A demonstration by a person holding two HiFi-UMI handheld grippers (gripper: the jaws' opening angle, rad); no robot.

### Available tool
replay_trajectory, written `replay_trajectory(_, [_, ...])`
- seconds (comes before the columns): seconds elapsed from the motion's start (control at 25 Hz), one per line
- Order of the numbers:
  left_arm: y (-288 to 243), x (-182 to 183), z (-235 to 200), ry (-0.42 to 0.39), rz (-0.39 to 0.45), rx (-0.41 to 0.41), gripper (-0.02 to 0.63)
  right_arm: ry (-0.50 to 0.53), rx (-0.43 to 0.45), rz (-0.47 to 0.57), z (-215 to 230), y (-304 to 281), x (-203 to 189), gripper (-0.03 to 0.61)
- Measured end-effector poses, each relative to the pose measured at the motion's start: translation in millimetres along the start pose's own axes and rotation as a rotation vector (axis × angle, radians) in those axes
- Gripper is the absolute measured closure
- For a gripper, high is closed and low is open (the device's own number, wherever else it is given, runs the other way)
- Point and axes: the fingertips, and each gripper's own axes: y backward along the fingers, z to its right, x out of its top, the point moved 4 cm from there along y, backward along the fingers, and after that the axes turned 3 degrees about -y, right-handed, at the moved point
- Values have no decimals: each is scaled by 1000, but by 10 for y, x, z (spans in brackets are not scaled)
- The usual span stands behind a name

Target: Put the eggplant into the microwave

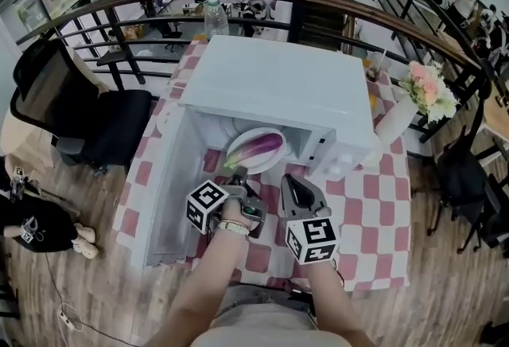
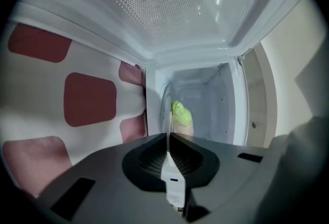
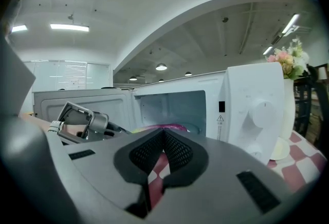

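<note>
Checkered cloth (image 1: pixel 382 202) bears boxy white microwave (image 1: pixel 278 75); left claw (image 1: pixel 238 175) pinches round plate (image 1: pixel 242 140) under glossy eggplant (image 1: pixel 258 150), right claw (image 1: pixel 288 180) closed, empty.

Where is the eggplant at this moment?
Head view, centre: the eggplant lies on a white plate at the open microwave mouth, just ahead of the left claw gripping the rim.

We can read no word and no number anywhere. On the microwave (image 3: pixel 257 110), on its front panel just right of the oven opening, we see a small warning triangle (image 3: pixel 220 118). The fine print under it is too small to read. In front of the microwave, the left cube (image 1: pixel 206 206) and the right cube (image 1: pixel 311 239) bear black-and-white square markers, which are patterns without letters.
</note>
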Motion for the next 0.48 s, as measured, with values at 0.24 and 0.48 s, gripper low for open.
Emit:
replay_trajectory(0.24, [-215,64,-50,8,-5,4,594,1,-21,-21,34,-42,-137,554])
replay_trajectory(0.48, [-375,103,-93,18,-13,12,594,1,-37,-48,79,-76,-234,554])
